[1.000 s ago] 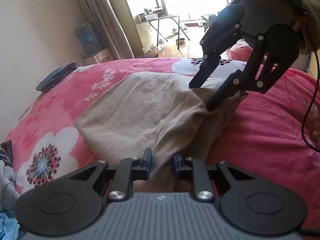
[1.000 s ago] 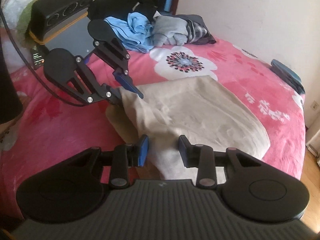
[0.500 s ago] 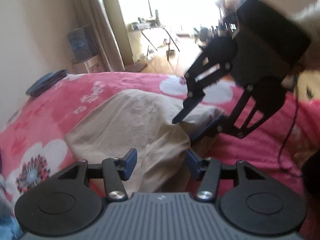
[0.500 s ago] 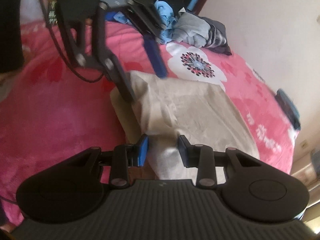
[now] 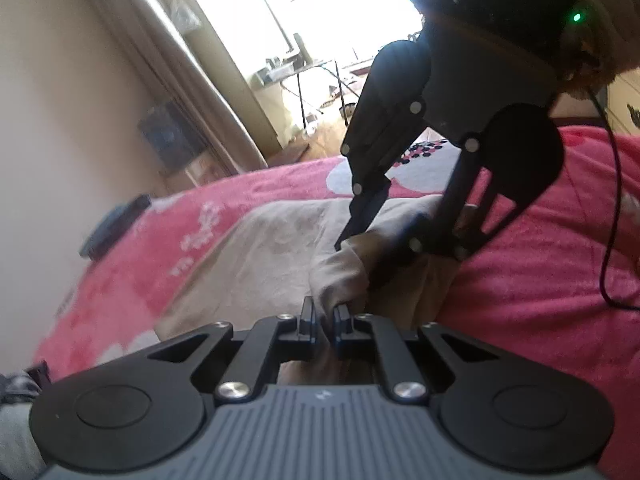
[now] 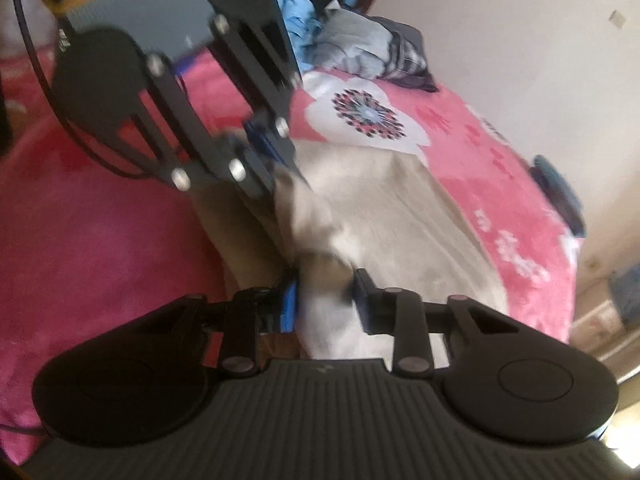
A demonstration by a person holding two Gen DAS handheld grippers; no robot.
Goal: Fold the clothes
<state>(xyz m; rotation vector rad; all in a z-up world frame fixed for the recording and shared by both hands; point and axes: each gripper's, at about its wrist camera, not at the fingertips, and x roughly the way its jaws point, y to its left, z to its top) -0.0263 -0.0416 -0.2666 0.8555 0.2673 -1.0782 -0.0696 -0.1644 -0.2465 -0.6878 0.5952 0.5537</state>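
Note:
A beige garment (image 5: 260, 248) (image 6: 392, 216) lies spread on the pink flowered bedspread (image 5: 540, 280) (image 6: 100, 240). My left gripper (image 5: 325, 320) (image 6: 288, 188) is closing its jaws on a raised fold at the garment's near edge, and its pads pinch the cloth. My right gripper (image 6: 325, 296) (image 5: 358, 264) faces it from the other side. Its jaws are closing too, with a bunch of the same beige cloth filling the gap between the pads. The two grippers hold the same edge a short way apart. Both views are blurred.
A pile of blue, grey and dark clothes (image 6: 360, 52) sits at one end of the bed. A dark blue item (image 5: 116, 224) (image 6: 560, 188) lies by the wall-side edge. Beyond the bed are a curtain (image 5: 192, 80) and a table (image 5: 296, 68). A cable (image 5: 608, 240) hangs from the right gripper.
The left gripper opened wide, shifted along the garment's edge and closed on a fold of it. The right jaws narrowed on their cloth. Both grippers rolled and now sit closer together.

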